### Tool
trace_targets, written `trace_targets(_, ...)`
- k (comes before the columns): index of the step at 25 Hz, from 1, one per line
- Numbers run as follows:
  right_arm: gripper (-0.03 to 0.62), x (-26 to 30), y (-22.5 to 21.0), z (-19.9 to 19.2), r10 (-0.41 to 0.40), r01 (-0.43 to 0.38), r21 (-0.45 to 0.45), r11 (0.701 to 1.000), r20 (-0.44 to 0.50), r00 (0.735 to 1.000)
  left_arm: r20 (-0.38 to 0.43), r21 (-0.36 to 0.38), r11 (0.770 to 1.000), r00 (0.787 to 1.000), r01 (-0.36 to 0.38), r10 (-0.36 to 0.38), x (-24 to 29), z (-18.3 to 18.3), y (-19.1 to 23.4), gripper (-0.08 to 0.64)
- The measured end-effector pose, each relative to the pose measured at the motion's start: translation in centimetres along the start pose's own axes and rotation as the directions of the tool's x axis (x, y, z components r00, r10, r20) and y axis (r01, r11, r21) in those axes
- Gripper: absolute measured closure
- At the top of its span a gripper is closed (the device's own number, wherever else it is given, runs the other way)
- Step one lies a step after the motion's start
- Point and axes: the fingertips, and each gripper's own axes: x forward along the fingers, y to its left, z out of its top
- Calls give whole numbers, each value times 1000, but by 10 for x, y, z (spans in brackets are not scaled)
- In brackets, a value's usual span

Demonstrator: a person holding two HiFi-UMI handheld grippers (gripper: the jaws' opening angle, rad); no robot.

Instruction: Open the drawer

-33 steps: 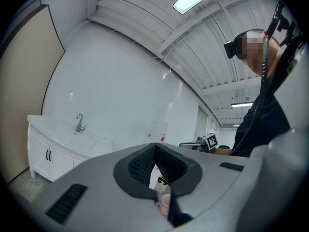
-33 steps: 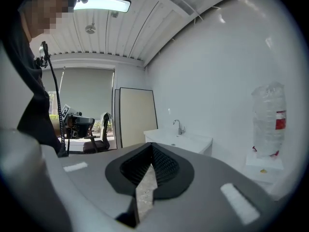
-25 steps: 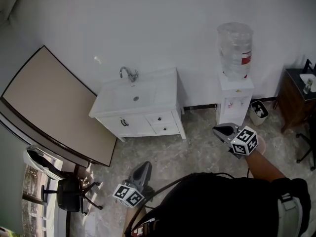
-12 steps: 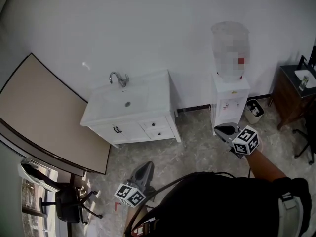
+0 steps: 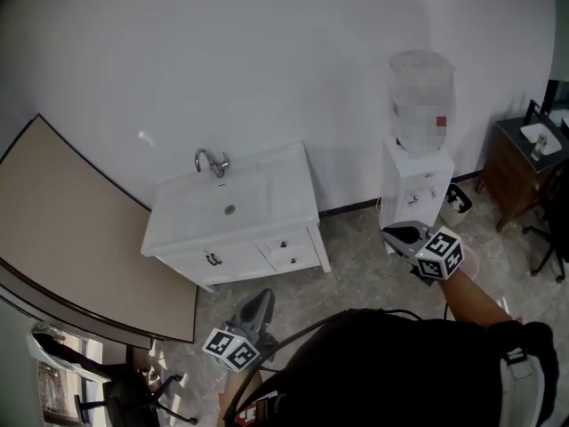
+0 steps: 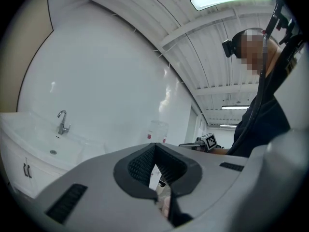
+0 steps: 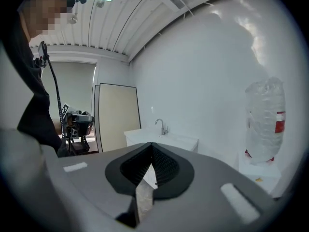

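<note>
White sink cabinet (image 5: 286, 185) with chrome tap (image 5: 212, 161) against the wall, its two small white knobbed drawers (image 5: 289, 250) stacked at the right front, both shut. Left gripper (image 5: 264, 295) and right gripper (image 5: 392, 232) well short of the cabinet, jaws of each closed on nothing; white water dispenser (image 5: 414, 185) just beyond the right gripper

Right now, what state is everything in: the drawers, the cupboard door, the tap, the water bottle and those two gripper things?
Drawers: both closed.
Cabinet door: closed.
Faucet: no water seen running.
Water bottle: upright on its dispenser.
Left gripper: shut, empty.
Right gripper: shut, empty.
</note>
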Motion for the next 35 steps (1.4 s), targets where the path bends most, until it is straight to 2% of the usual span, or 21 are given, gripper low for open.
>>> trace_targets(8,594,79,27,16,-22,22,-1,1000,-3,1000,-21,-16,1000,1000,19,-19,-22,16,86,560)
trace_targets(13,594,113,35,16,-6,6,-1,1000,-21,1000,-17,-23,1000,1000,17,-18,-26,22,118,560)
trace_targets(17,594,131,24,15,4,-4,12,1000,-23,1000,-19,-29,1000,1000,-6,5,-25,19,135,560)
trace_targets(24,594,166,-18,17,83,-83,17,996,-22,996,-22,-33,997,997,-75,74,12,22,150,560)
trace_targets(35,594,182,-155,44,196,-197,-44,979,-24,980,46,-30,985,984,-171,172,135,26,138,560)
